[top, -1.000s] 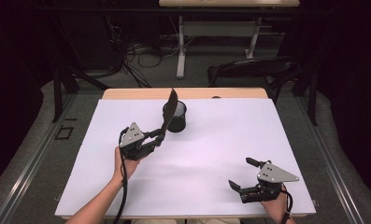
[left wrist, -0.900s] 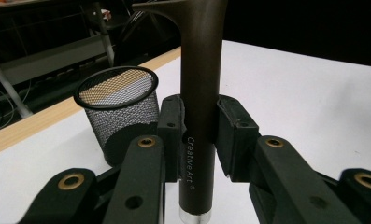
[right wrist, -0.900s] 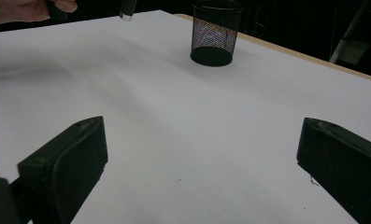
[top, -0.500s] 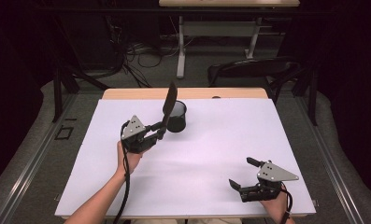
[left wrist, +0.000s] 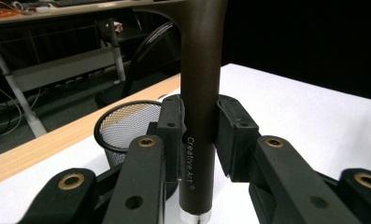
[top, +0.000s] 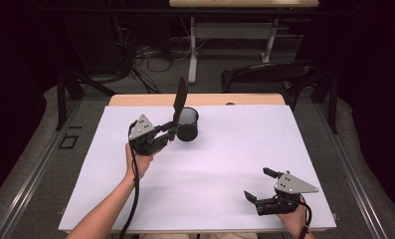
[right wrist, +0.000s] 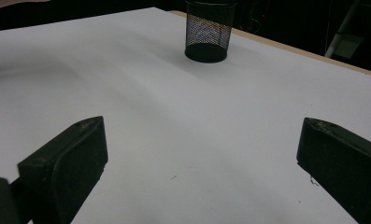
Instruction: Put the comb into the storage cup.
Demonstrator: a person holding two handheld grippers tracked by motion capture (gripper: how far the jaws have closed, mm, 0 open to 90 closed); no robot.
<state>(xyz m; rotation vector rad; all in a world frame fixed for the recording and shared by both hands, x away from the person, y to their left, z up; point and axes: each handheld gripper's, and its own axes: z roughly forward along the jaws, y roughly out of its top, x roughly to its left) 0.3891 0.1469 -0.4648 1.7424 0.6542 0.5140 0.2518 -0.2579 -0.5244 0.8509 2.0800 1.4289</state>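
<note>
High view first: the dark brown paddle-shaped piece (top: 179, 102) stands nearly upright in my left tool (top: 171, 132), its long axis running from the tool up and slightly away from me, with the broad flat end on top and the round handle end pointing down. It hangs in the air just beside the near-left rim of the black mesh cup (top: 188, 124), above the surface and not inside the cup. Left gripper view shows the round handle (left wrist: 199, 107) rising straight up between my two pads, which press on it from either side; the small white lettering "Creative Art" runs along the shaft, and a pale cap closes its bottom end just below the pads. So my left tool is clamped on the handle, low down on its length. Behind it there, the mesh cup (left wrist: 122, 126) stands upright and open-topped on the white surface (left wrist: 314, 116), near the wooden back edge.

My right tool (top: 259, 185) rests low over the near right corner of the white surface (top: 235, 159), well apart from the cup and the paddle piece. Right gripper view shows its two pads standing wide apart with bare white between them, and the mesh cup (right wrist: 208, 31) far ahead.
</note>
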